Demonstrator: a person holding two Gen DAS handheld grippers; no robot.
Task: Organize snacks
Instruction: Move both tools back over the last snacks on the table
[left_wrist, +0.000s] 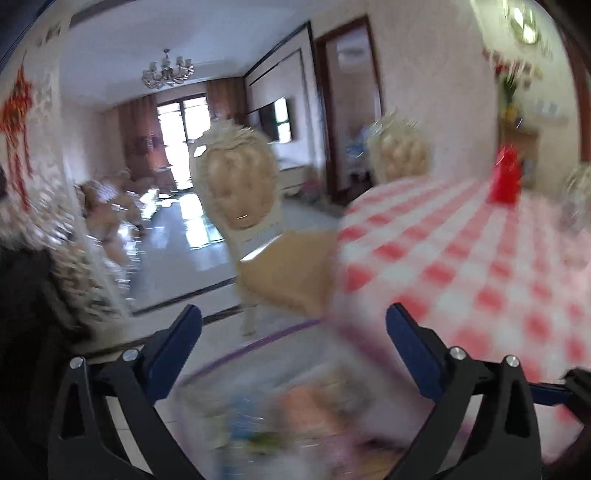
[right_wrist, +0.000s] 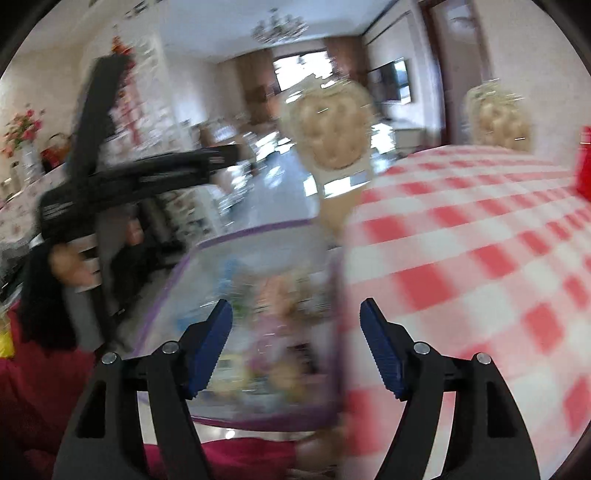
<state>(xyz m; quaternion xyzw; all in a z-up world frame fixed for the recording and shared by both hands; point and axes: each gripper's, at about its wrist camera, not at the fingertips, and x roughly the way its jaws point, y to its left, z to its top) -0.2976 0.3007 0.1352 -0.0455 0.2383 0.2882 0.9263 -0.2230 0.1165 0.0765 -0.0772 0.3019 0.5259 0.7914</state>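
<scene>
A table under a red-and-white checked cloth (right_wrist: 480, 258) fills the right side of both wrist views. Beside its left edge sit two cream-coloured carved chairs with tufted tan backs: one (left_wrist: 236, 184) pulled out over the glossy tiled floor, the other (left_wrist: 399, 151) against the far side of the table.

Below the table edge, between the person and the nearer chair, is a clear plastic bin with a purple rim (right_wrist: 236, 232). It holds a heap of snack packets (right_wrist: 273, 325) in pale pink, blue and yellow, too blurred to tell apart. In the left wrist view the same bin lies low in the picture, just under the fingers.

A red bag (left_wrist: 506, 177) stands upright far back on the cloth.

The left gripper (left_wrist: 293, 332) has its blue-padded jaws spread wide with nothing between the pads. The right gripper (right_wrist: 295, 328) also has its jaws apart and empty, poised above the bin. The right view also catches the left gripper's black body and the hand (right_wrist: 70, 269) holding it, left of the bin.
</scene>
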